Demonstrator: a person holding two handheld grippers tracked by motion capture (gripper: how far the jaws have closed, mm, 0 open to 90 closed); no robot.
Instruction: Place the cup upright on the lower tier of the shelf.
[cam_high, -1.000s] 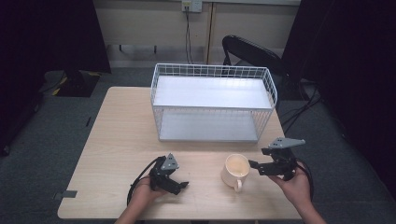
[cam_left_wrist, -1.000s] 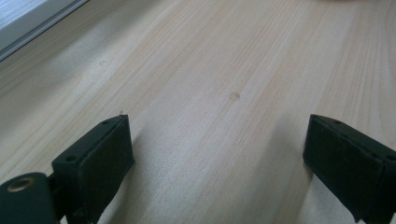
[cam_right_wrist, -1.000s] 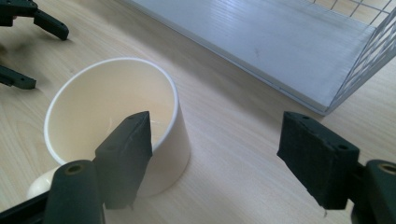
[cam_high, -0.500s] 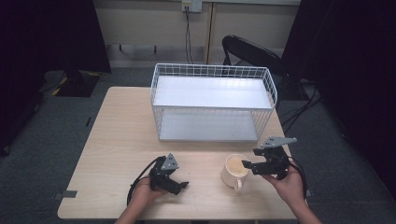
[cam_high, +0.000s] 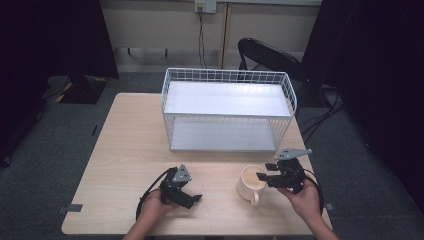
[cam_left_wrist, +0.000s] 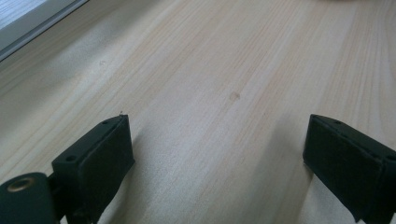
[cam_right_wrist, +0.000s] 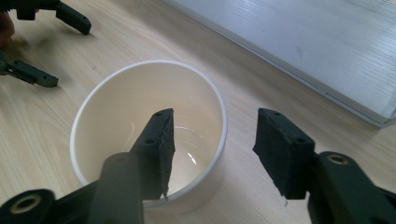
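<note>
Left gripper (cam_high: 192, 199): black body, grey three-cornered plate on top, black cable looping behind. Right gripper (cam_high: 262, 175): same black build, grey plate, cable trailing round wrist. Jaws: black blocky pads with small screw holes; brass-coloured ring at base. Forearms bare, no sleeves

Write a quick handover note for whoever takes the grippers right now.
Right gripper: jaws straddle the near wall of the cream mug, one inside, one outside; they have just been closing, with a gap still left at the wall.
Left gripper: open, low over bare table, holding nothing.
Mug: upright, empty, in front of the white wire rack.
Done: mug reached.
Left: finish the grip, lift, probably set it in the rack.
</note>
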